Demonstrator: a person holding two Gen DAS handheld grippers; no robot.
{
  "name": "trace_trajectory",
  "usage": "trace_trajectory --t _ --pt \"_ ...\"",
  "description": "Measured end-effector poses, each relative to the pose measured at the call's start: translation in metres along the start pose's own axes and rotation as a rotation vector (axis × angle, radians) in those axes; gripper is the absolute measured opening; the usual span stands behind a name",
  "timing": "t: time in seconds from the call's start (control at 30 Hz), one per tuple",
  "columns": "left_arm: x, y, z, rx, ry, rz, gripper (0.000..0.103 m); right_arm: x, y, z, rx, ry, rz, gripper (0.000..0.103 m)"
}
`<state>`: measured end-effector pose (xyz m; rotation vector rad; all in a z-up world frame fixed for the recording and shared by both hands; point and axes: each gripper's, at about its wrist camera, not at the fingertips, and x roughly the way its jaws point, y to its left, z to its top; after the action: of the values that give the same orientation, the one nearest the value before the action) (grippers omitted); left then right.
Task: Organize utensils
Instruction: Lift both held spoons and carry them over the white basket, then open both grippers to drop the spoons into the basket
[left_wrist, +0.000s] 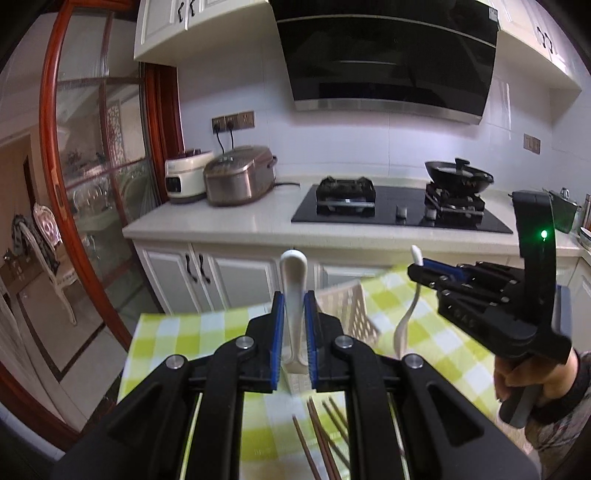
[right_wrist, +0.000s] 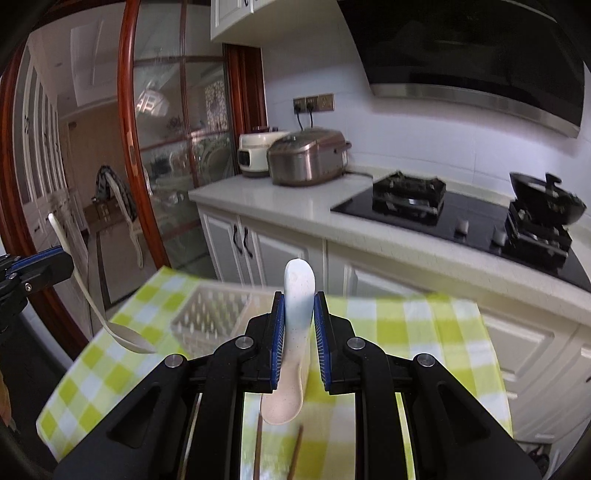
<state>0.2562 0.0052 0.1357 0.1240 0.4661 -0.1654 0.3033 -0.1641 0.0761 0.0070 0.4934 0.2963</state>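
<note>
I am holding one utensil in each of my tongs, both lifted above the worktop covered in a green-and-white checked cloth. My left tongs are pinching a white plastic spoon with a long handle; the handle is standing upright at the centre of the left wrist view, its end poking above the blue pads. My right tongs are pressed onto a second speckled white spoon, handle up and bowl hanging low — a grip on the handle so the bowl, I judge, can go down first.

The white slatted plastic basket is sitting at the far edge of the cloth, just left of centre in the right wrist view, and neither spoon is in it yet. Several dark brown wooden chopsticks are lying loose on the cloth at the bottom of the left wrist view — apparently waiting their turn. I am carrying both spoons high, likely to clear the basket's wall.
</note>
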Motion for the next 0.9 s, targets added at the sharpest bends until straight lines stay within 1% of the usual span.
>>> trace_trajectory --t 0.1,0.23,0.3,0.43,0.53,0.67,0.9 --pt "0.015 0.001 0.021 0.002 -0.011 -0.001 0.011 0.013 0.003 0.018 -0.004 -0.028 0.007 0.018" --pt "0.043 0.003 0.028 -0.012 0.003 -0.006 0.011 0.035 0.008 0.029 -0.021 -0.057 0.011 0.018" --pt "0.059 0.005 0.023 -0.029 0.028 -0.014 0.011 0.046 0.01 0.027 -0.029 -0.048 0.022 0.018" --pt "0.09 0.011 0.006 -0.055 0.087 -0.042 0.011 0.069 0.02 0.011 -0.076 0.002 0.027 0.018" --pt "0.111 0.015 -0.008 -0.077 0.14 -0.07 0.011 0.086 0.019 -0.002 -0.075 0.055 0.035 0.018" --pt "0.125 0.02 -0.022 -0.094 0.168 -0.082 0.011 0.097 0.018 -0.011 -0.065 0.09 0.036 0.018" --pt "0.133 0.021 -0.04 -0.114 0.188 -0.089 0.011 0.103 0.022 -0.022 -0.067 0.102 0.043 0.018"
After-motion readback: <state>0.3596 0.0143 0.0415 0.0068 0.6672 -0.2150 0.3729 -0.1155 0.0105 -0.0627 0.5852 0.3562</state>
